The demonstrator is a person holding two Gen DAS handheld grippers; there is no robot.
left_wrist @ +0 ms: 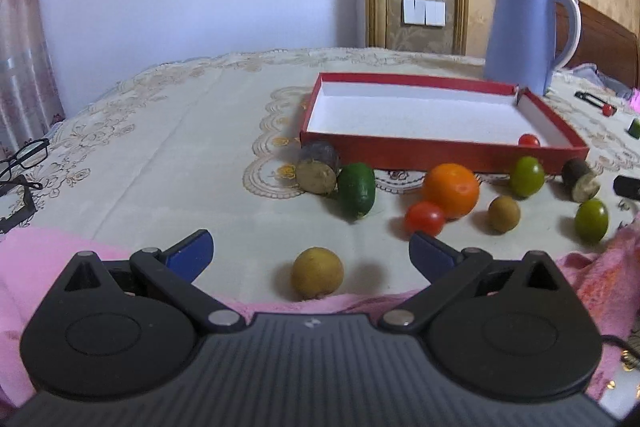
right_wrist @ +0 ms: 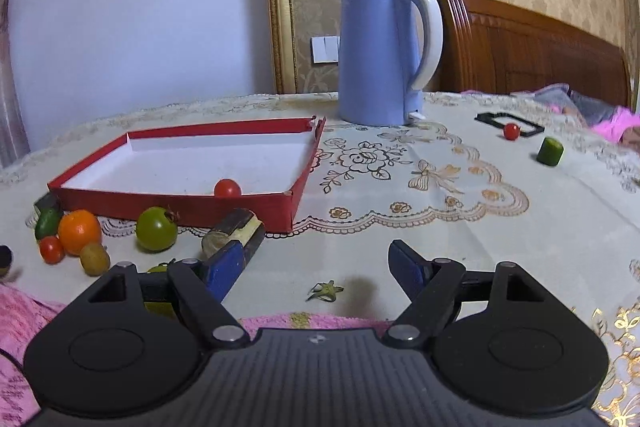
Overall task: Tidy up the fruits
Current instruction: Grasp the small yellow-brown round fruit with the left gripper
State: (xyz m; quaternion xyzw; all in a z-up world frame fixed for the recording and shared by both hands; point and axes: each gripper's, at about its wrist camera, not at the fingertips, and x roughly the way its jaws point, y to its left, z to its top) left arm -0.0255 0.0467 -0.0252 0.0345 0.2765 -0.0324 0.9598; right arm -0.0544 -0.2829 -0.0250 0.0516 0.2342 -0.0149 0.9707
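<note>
Fruits are mostly still on the cloth, only one red tomato (left_wrist: 529,140) sits in the red box (left_wrist: 440,153).

Left view: left gripper (left_wrist: 311,253) is released, nothing in it. A yellow-brown round fruit (left_wrist: 317,273) lies right btwn the fingers, not touched. It's round, so a bump from one finger could roll it off the near edge. Orange (left_wrist: 451,190) is past the right finger.

Right view: right gripper (right_wrist: 316,265) is wide apart & empty. Just a green leaf bit (right_wrist: 325,291) btwn the fingers. Left finger (right_wrist: 224,267) is v close to the cut stick piece (right_wrist: 236,231), could knock it. Green tomato (right_wrist: 156,229) is further left
</note>
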